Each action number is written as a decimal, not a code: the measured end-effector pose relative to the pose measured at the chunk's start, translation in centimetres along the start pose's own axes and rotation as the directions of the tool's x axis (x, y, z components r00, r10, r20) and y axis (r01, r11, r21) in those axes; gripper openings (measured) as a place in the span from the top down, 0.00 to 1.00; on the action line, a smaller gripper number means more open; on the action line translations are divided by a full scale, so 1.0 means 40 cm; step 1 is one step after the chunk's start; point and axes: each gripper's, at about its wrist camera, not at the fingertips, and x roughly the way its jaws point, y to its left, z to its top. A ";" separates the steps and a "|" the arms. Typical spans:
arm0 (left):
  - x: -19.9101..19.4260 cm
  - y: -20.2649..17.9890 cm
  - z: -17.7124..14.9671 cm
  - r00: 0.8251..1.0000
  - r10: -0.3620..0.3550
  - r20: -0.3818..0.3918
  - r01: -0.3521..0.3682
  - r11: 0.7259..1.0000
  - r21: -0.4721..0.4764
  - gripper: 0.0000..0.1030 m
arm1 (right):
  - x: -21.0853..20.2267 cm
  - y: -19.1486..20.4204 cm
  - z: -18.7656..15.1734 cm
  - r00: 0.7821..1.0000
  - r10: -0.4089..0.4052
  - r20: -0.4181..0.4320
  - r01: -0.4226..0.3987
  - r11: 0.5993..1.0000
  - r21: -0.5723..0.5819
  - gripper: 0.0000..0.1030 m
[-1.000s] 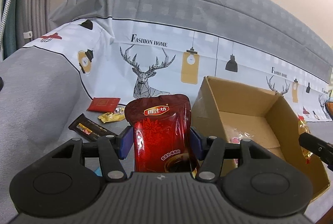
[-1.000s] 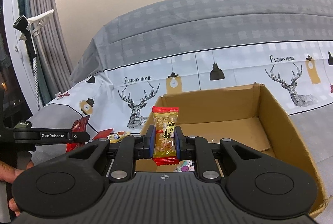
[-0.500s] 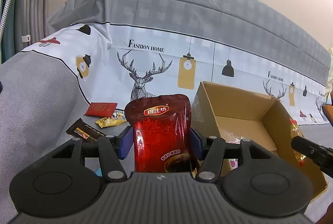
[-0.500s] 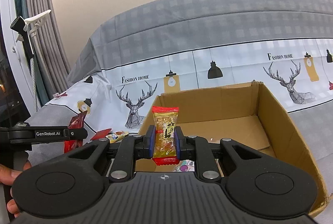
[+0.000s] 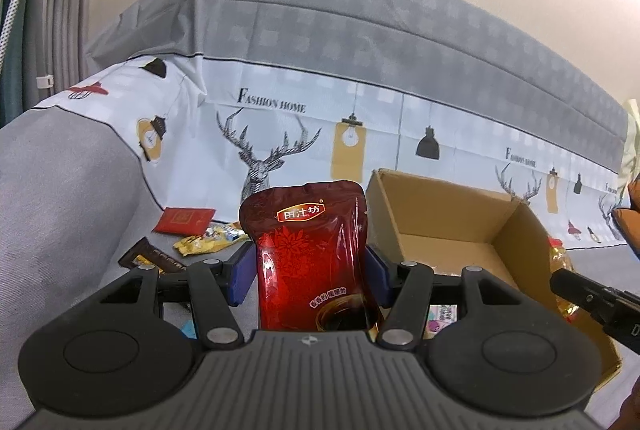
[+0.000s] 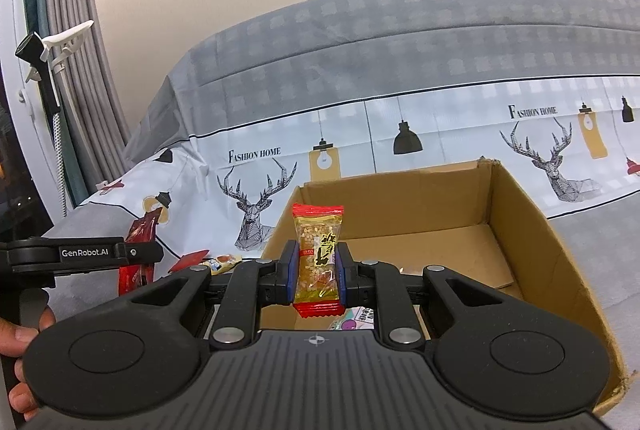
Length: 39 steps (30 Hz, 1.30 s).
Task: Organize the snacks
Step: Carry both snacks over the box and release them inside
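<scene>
Snacks were partly boxed: we gripped a red pouch (image 5: 316, 262) in the left gripper (image 5: 308, 268) and a nut bar (image 6: 318, 258) in the right gripper (image 6: 317, 272) by the cardboard box (image 6: 516, 230), several packets lying left of it.

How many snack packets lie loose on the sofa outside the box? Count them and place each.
3: a red packet farthest back, a yellow wrapper right of it, a dark brown bar nearest the camera. Others may be hidden.

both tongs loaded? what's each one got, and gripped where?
Yes. Left tongs pinch the dark red glossy snack pouch across its middle, side edges. Right tongs clamp the small clear peanut-brittle bar with red ends across its lower half.
</scene>
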 end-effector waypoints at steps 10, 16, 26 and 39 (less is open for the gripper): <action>-0.007 -0.094 -0.005 0.993 -0.087 0.078 0.081 0.994 0.078 0.39 | -0.018 -0.033 0.000 0.999 -0.034 0.013 0.034 0.999 -0.003 0.80; -0.003 -0.162 -0.017 0.986 -0.139 0.095 0.126 0.983 0.134 0.39 | -0.034 -0.070 0.001 0.998 -0.064 0.015 0.064 0.998 0.004 0.80; 0.006 -0.235 -0.032 0.971 -0.213 0.105 0.196 0.968 0.155 0.39 | -0.068 -0.137 -0.002 0.992 -0.129 0.016 0.128 0.992 0.019 0.80; -0.006 -0.300 -0.058 0.946 -0.291 0.140 0.256 0.940 0.225 0.39 | -0.097 -0.207 0.009 0.950 -0.305 0.068 0.294 0.947 0.127 0.80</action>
